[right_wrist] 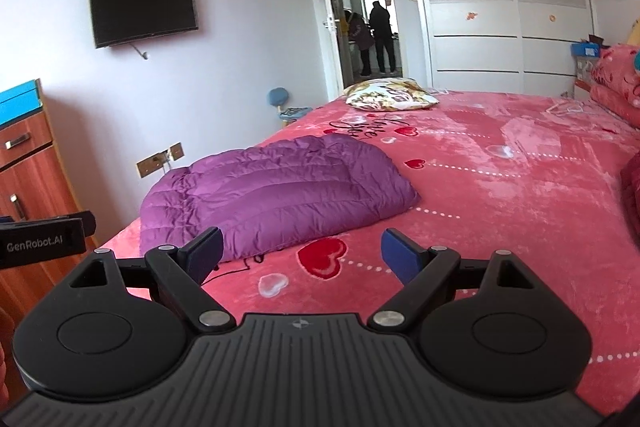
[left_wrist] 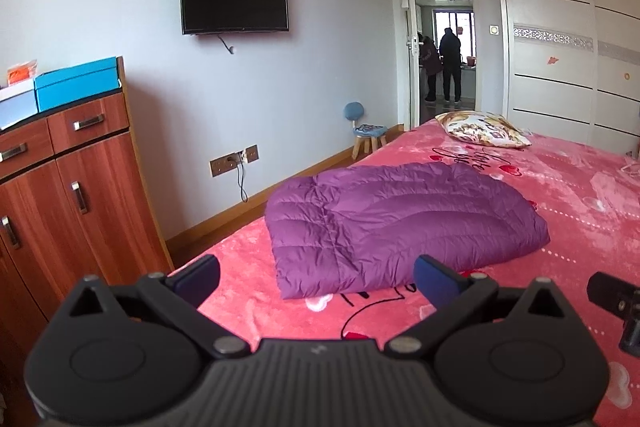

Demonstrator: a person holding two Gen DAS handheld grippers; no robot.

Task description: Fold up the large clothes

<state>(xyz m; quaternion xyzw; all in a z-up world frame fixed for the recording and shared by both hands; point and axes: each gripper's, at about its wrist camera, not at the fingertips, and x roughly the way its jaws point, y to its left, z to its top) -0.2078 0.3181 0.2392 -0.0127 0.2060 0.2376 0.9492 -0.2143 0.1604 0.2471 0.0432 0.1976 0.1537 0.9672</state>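
Note:
A purple quilted down jacket [left_wrist: 404,223] lies folded into a thick rectangle on the pink bed cover [left_wrist: 580,211], near the bed's left edge. In the right wrist view the same purple jacket [right_wrist: 276,193] sits ahead and left, on the pink bed cover [right_wrist: 500,187]. My left gripper [left_wrist: 318,281] is open, held above the bed just short of the jacket's near edge, with nothing between its fingers. My right gripper [right_wrist: 302,253] is open too, hovering over bare cover to the right of the jacket's near corner. Each gripper's body shows at the edge of the other's view.
A floral pillow [left_wrist: 482,129] lies at the bed's far end. A wooden cabinet [left_wrist: 76,195] with blue boxes [left_wrist: 76,87] stands left of the bed. A small stool [left_wrist: 370,135] is by the wall. Two people [left_wrist: 442,65] stand beyond the open doorway. Folded pink bedding [right_wrist: 618,83] sits far right.

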